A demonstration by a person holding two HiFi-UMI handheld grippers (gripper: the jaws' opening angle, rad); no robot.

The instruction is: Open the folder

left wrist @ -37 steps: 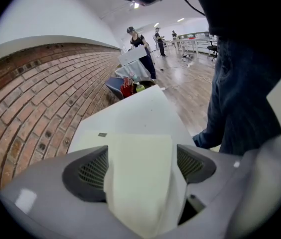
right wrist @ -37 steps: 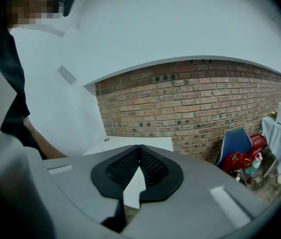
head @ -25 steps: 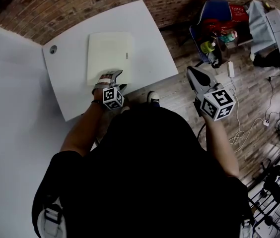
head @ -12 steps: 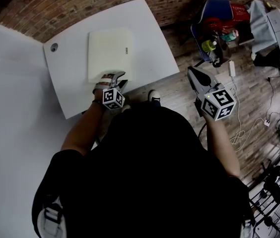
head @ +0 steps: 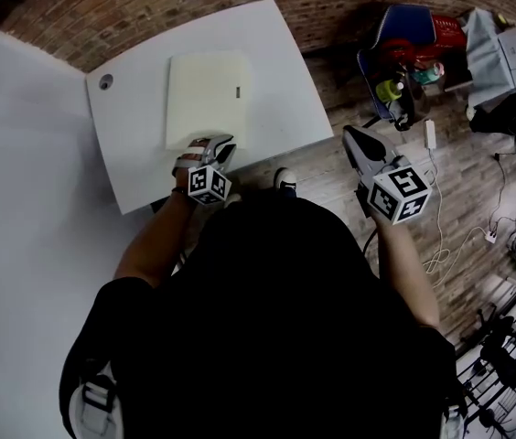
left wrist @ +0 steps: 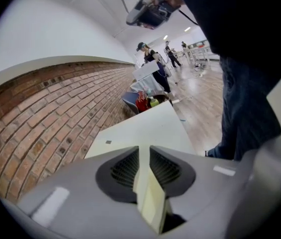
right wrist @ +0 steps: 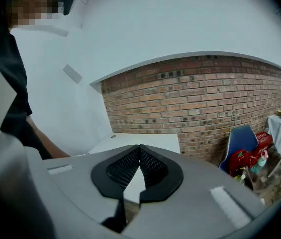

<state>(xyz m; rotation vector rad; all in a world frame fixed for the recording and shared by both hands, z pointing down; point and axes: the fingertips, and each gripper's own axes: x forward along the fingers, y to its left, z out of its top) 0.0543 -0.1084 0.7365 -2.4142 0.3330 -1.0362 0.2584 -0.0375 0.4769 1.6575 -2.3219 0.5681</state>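
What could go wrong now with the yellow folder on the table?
1. The left hand-held gripper has just been closing its jaws on the folder, at its near edge. It pinches only a thin strip, which might slip out.
2. It may have caught the whole folder, not just the cover; then everything lifts instead of opening.
3. The right hand-held gripper is off the table, so nothing holds the folder down; it could slide.
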